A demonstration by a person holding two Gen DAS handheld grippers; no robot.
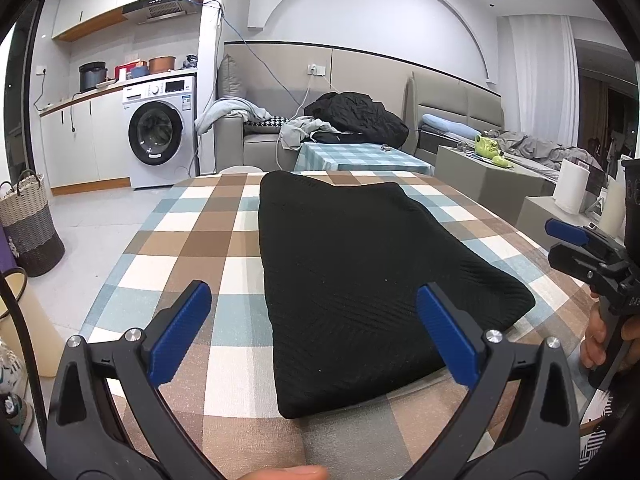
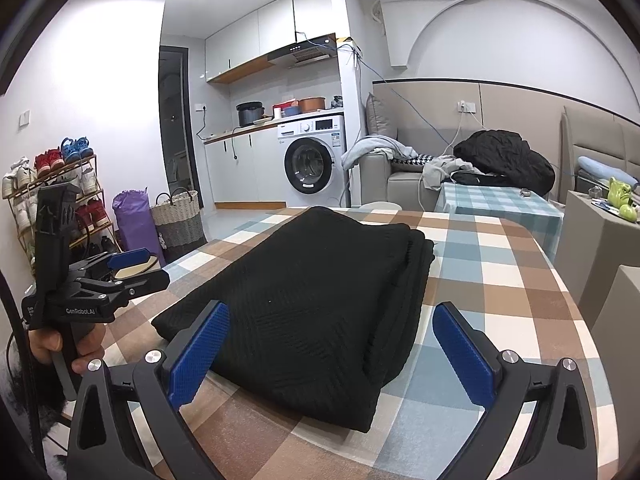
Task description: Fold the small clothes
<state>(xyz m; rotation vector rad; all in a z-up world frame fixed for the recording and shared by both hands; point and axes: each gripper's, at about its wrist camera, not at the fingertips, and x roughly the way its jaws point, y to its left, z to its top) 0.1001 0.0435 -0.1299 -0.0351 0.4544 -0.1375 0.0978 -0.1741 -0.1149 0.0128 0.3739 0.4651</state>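
A folded black garment lies on the checked table while you hold both grippers open and empty above it.

The checked tablecloth [image 1: 192, 240] fills the lower half of each view, giving you a flat folding surface. On it, at centre, the black knitted garment [image 1: 360, 272] rests as a thick rectangle; its stacked edges show at 3 o'clock in the right wrist view, so the folding looks nearly done. Your left gripper [image 1: 316, 332] hangs near its close end, fingers spread wide, gripping nothing. Your right gripper [image 2: 332, 348] does likewise, wide apart and empty, probably released to let the fabric settle.
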